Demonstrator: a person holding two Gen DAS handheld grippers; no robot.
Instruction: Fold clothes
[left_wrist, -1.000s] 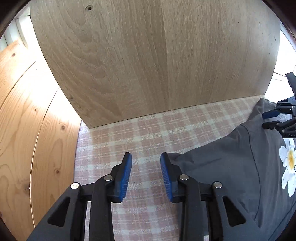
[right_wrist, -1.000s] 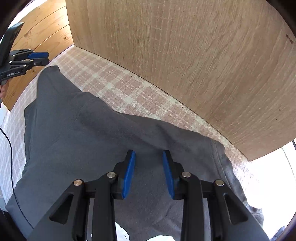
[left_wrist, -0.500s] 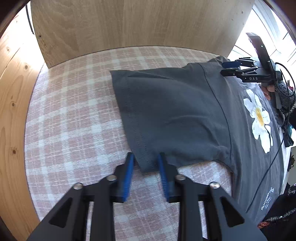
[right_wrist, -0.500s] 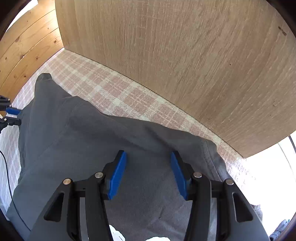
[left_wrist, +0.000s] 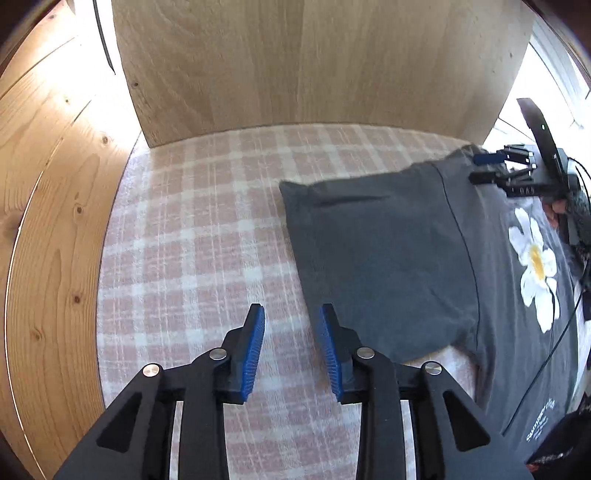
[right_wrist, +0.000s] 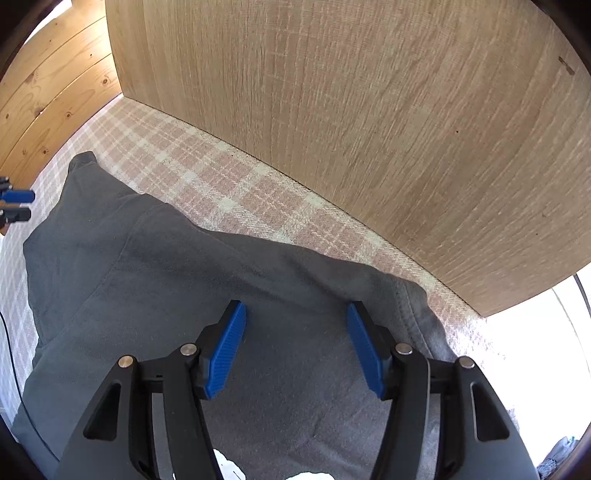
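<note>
We release the gray T-shirt's (left_wrist: 388, 258) sleeve: our left gripper (left_wrist: 291, 347) now hangs open just beside its hem, no longer straddling it, while our right gripper's (right_wrist: 295, 347) fingers spread wider above the shoulder.

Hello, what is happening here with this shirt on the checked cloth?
A person is folding a dark grey T-shirt with a white flower print, spread on a pink checked cloth, using a two-finger tool in each hand. The left tool is open and empty, just beside the edge of the sleeve, which lies flat. The right tool is open wide above the shirt's upper part, gripping nothing. No fold seems made yet.
</note>
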